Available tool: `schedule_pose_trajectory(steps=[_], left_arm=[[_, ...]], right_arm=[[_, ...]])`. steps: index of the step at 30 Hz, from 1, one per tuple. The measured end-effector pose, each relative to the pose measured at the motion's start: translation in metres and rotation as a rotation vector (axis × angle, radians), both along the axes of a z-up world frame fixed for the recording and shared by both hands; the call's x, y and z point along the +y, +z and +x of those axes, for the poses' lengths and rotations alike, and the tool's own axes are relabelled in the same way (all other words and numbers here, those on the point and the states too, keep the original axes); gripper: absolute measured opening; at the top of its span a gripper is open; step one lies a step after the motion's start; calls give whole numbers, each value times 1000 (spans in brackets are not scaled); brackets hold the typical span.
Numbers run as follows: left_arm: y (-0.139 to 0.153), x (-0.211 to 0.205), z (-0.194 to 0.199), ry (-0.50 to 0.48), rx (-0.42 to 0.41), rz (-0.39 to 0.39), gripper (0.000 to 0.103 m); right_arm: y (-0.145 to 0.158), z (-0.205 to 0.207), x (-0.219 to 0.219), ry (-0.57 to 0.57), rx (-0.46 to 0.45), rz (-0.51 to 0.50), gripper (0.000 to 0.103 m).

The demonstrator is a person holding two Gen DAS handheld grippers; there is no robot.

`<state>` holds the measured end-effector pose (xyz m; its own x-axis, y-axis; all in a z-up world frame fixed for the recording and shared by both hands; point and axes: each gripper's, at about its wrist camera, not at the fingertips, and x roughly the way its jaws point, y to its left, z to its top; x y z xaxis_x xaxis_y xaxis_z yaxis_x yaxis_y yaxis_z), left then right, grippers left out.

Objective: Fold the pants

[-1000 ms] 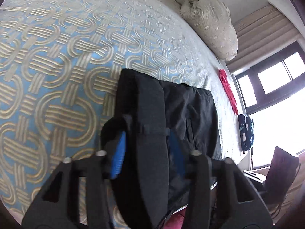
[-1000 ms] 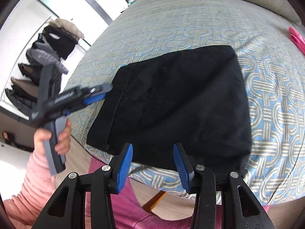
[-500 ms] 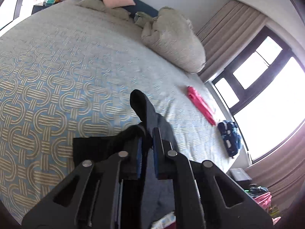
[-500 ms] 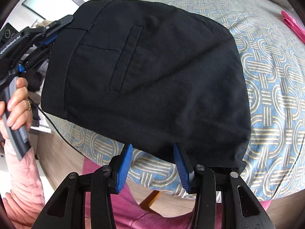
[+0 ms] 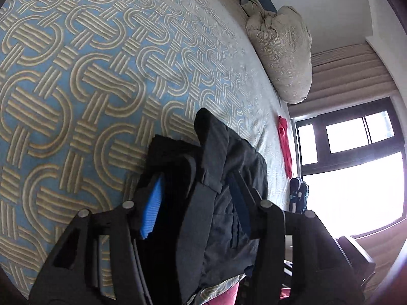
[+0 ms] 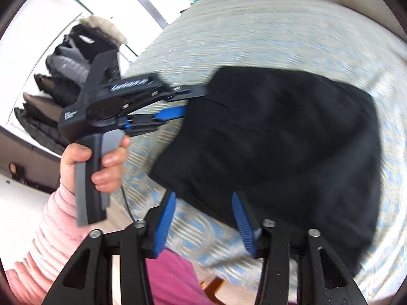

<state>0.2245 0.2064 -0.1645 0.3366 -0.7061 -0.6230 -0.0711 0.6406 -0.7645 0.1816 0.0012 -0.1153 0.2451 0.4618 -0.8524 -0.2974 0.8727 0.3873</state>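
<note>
Left wrist view, near to far. Left gripper (image 5: 195, 206): black frame, blue pads; its jaws have just been opening and now stand apart, with the waistband fold of the black pants (image 5: 229, 178) standing up between them, the pads not pressing on the cloth. Pants: folded, lying at the near edge of the bed. Bedspread (image 5: 101, 71): blue ground with a tan interlocking-ring pattern. Red cloth (image 5: 285, 145) near the far edge, and past it a blue patterned item (image 5: 299, 193) by the window (image 5: 356, 157). Bundled pillow (image 5: 285, 50) at the head end; beige curtain (image 5: 351, 71) above the window.

Right wrist view, blurred. Right gripper (image 6: 206, 218): its jaws have just been opening a little and stand apart at the near hem of the pants (image 6: 279, 139), gripping nothing. Person's hand (image 6: 99, 162), in a pink sleeve (image 6: 51, 228), holds the left gripper (image 6: 188, 101) at the garment's left corner. Dark coats (image 6: 63, 76) hang beyond.
</note>
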Motion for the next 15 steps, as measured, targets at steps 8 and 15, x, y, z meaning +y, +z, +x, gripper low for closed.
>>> schedule_pose_trajectory(steps=[8, 15], left_arm=[[-12, -7, 21, -107, 58, 19, 58], [-20, 6, 34, -177, 82, -21, 57]], right_arm=[[-22, 28, 77, -125, 29, -187, 56], [-36, 27, 102, -159, -9, -322, 36]])
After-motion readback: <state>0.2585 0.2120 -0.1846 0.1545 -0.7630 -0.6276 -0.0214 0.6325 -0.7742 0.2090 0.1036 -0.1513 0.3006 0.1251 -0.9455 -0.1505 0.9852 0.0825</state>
